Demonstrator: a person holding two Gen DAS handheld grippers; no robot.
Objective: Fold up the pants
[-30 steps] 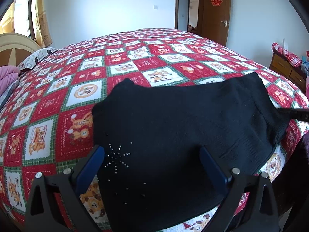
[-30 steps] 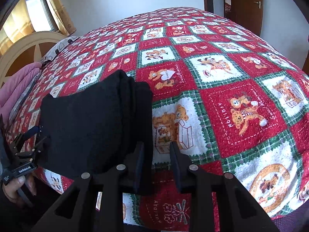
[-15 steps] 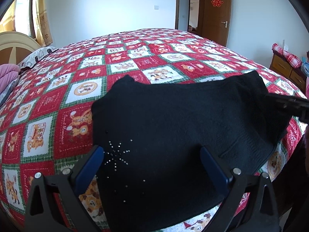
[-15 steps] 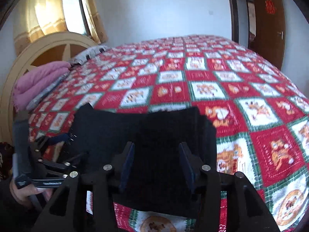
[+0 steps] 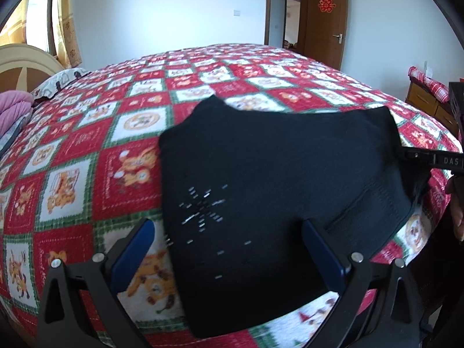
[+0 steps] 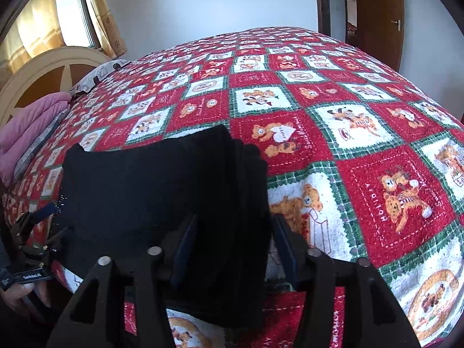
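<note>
- Right now the black pants (image 5: pixel 275 191) lie folded into a compact slab on the quilt (image 5: pixel 87 156), at the near edge of the bed, directly ahead of and beneath both tools.
- Its long axis runs side to side between my two hands: in the left wrist view it stretches from just ahead of my left gripper (image 5: pixel 226 243) away to the right, where my right tool's finger reaches its far end.
- The end with the studded star pattern (image 5: pixel 203 208) sits closest to my left gripper; the stacked, layered end (image 6: pixel 243 191) sits between the jaws of my right gripper (image 6: pixel 232 237).
- My right gripper's jaws have just been opening, and the layered end lies between them; the pads stand off the cloth on both sides as far as I can see, so I read it as released, not clamped.
- My left gripper is spread wide, its blue pads (image 5: pixel 130 249) straddling the near edge of the slab without pinching it; the left pad is over bare quilt, the right pad over the cloth.
- I judge each hand is nearest its own end, so a further fold across the long axis would fall to the right hand bringing its end toward the left.
- Further out, pink bedding (image 6: pixel 32 127) is piled by the headboard, well apart from the pants.
</note>
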